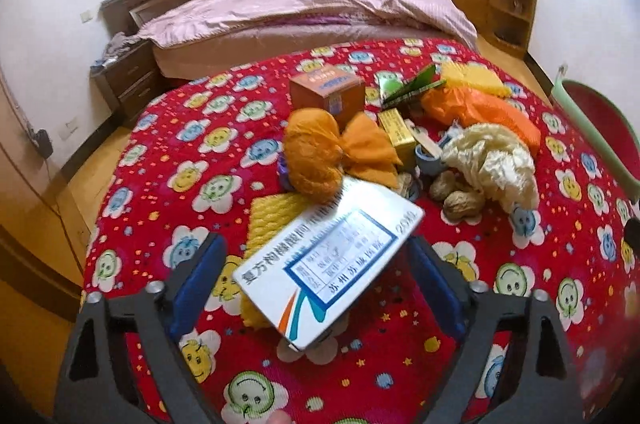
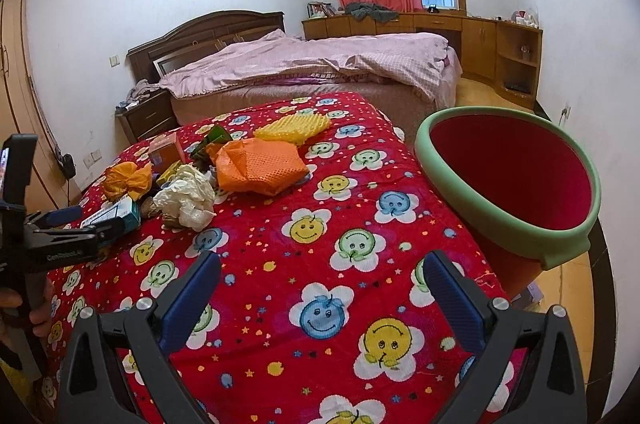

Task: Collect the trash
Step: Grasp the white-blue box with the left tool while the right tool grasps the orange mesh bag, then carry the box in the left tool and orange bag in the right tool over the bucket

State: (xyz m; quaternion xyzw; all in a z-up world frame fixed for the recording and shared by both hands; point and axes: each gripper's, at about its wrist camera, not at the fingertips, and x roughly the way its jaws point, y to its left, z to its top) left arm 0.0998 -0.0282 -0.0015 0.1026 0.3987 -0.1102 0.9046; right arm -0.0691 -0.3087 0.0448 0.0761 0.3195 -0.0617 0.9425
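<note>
- Straddling a flat white printed medicine box (image 1: 326, 270), the left gripper (image 1: 316, 280) stands wide above the red flower-patterned blanket (image 1: 168, 143); whether its pads touch the box is unclear.
- Gaping empty over the blanket, the right gripper (image 2: 320, 298) sits near the green-rimmed red bin (image 2: 516, 179).

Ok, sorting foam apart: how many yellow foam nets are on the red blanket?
2. The far yellow net lies behind the orange wrap; the near yellow net sits partly under the white box. The pile may hide more.
</note>
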